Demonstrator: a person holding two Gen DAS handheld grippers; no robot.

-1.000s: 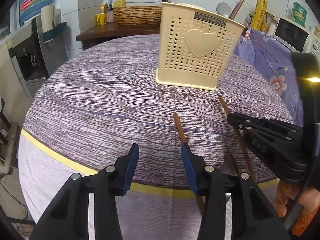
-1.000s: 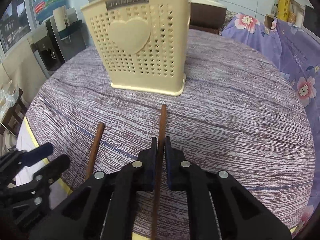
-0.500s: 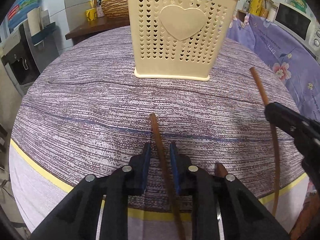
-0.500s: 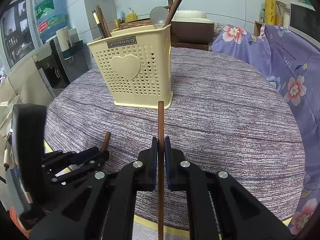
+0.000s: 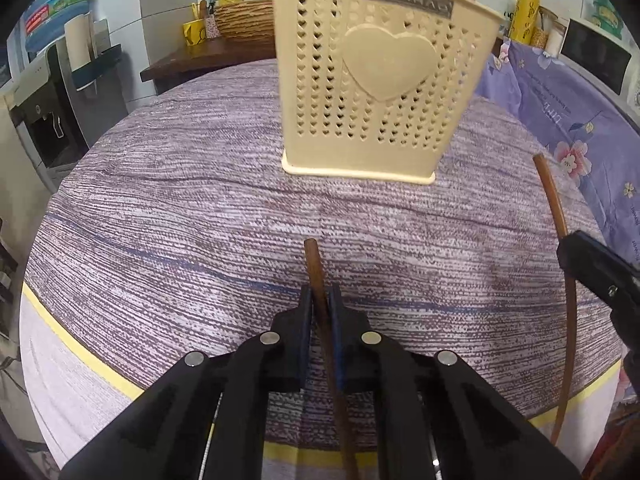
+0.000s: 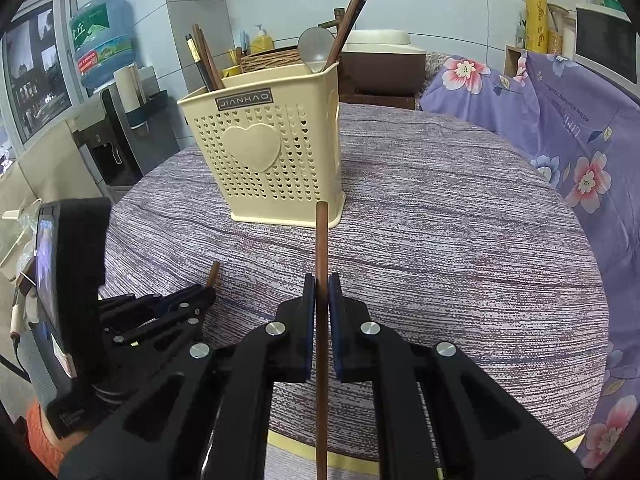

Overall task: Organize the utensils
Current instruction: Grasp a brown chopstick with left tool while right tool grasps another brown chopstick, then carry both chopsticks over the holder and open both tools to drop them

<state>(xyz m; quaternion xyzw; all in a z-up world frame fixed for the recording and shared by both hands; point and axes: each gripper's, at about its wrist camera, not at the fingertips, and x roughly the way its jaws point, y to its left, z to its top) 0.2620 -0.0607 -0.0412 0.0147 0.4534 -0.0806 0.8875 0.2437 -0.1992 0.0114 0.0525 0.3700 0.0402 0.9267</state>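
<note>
Several utensils already in holder (image 6: 276, 160); left tongs (image 5: 320, 308) just clamped on chopstick (image 5: 316, 276), right tongs (image 6: 321, 300) gripping another chopstick (image 6: 321, 240); both apparently still to be dropped in.

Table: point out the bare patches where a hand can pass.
Bare cloth left of the holder and right of it, toward the floral cover. Crowded at the near edge: left gripper and right gripper each clamp a chopstick.

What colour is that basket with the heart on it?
The utensil holder is pale cream-yellow plastic, pierced with small heart-shaped holes; the right wrist view shows it best.
</note>
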